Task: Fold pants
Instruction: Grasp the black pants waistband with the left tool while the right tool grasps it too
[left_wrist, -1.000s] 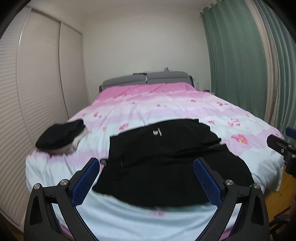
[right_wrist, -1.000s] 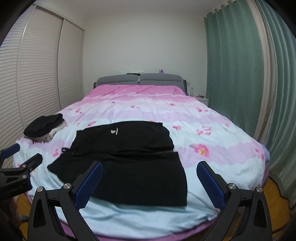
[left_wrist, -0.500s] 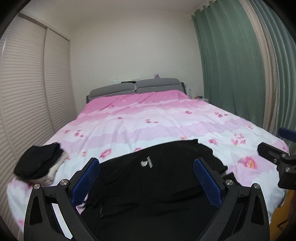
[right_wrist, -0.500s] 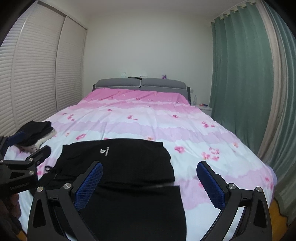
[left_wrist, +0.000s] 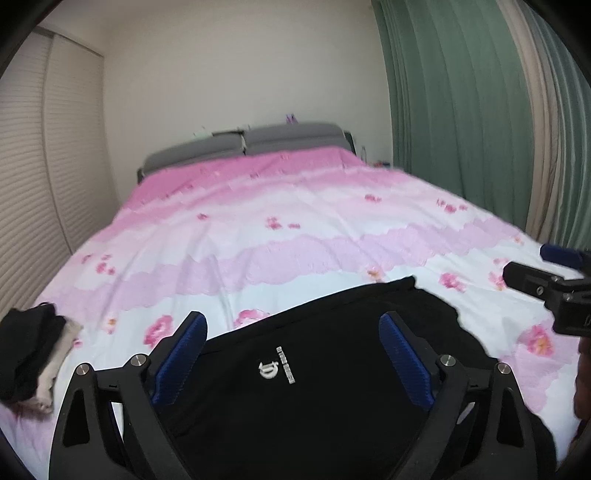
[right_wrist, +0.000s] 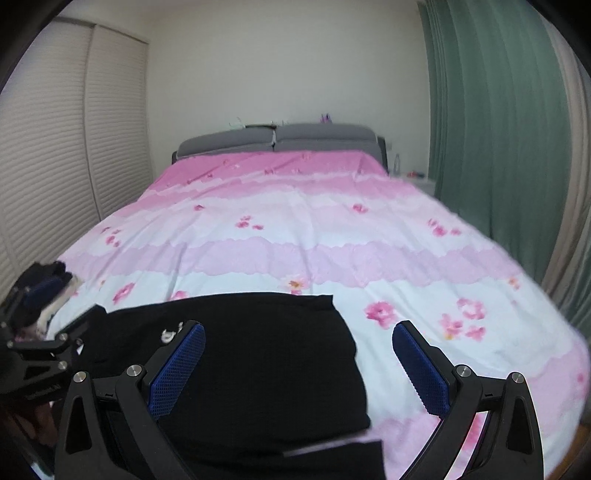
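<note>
Partly cut off, black pants (left_wrist: 314, 406) lie between spread fingers (left_wrist: 181, 354).

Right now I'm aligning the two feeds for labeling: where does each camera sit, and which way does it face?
Left wrist: on the left gripper, low over the black pants, facing the headboard; its open blue-padded fingers frame the logo, and the right gripper shows at the right edge.
Right wrist: on the right gripper, facing the same way, over the pants' right edge; the left gripper shows at far left.
Shared: pants, pink duvet, headboard, green curtain, clothes pile.
</note>
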